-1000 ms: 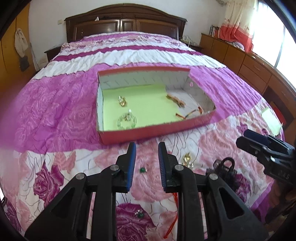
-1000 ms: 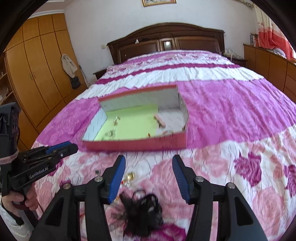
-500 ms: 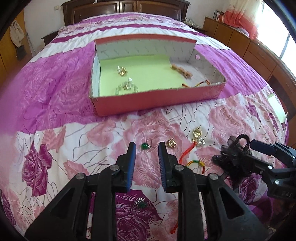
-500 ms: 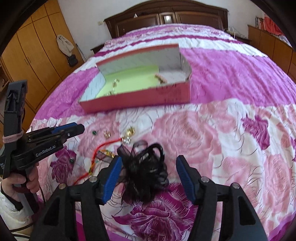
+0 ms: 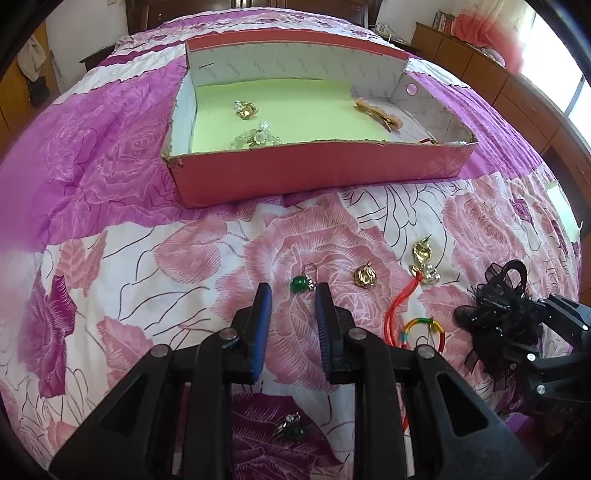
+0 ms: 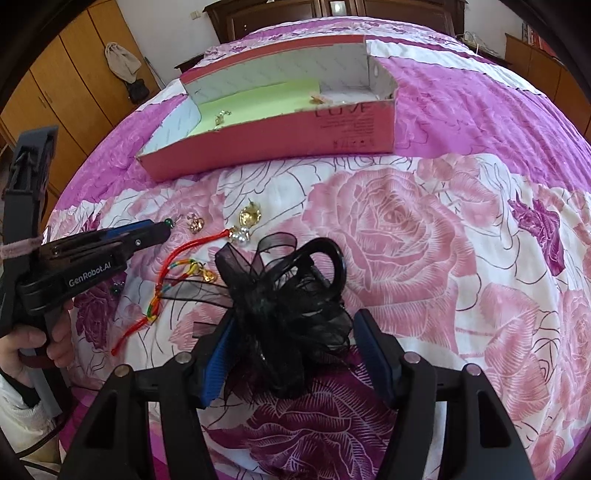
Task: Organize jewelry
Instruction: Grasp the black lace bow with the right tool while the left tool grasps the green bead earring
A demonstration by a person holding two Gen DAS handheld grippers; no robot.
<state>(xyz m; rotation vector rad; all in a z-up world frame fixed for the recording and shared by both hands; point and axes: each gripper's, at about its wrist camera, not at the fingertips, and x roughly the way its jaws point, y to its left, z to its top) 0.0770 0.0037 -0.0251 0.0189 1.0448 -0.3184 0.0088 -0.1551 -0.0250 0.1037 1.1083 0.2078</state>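
Observation:
A red box (image 5: pixel 314 170) with a green floor holds several jewelry pieces; it also shows in the right wrist view (image 6: pixel 280 138). On the bedspread lie a green bead earring (image 5: pixel 300 284), a gold earring (image 5: pixel 365 276), a gold and pearl piece (image 5: pixel 423 258), a red cord bracelet (image 5: pixel 406 314) and a black hair clip (image 6: pixel 284 306). My left gripper (image 5: pixel 291 295) is open, its tips just short of the green earring. My right gripper (image 6: pixel 295 328) is open, its jaws on either side of the black hair clip.
A second green earring (image 5: pixel 291 430) lies on the bedspread under my left gripper. A wooden headboard (image 6: pixel 332 14) stands behind the box, wardrobes (image 6: pixel 55 92) to the left, and low cabinets (image 5: pixel 480 70) along the right wall.
Both grippers have moved forward and down toward the bedspread. The left tips have neared the green earring. The right jaws now straddle the black hair clip.

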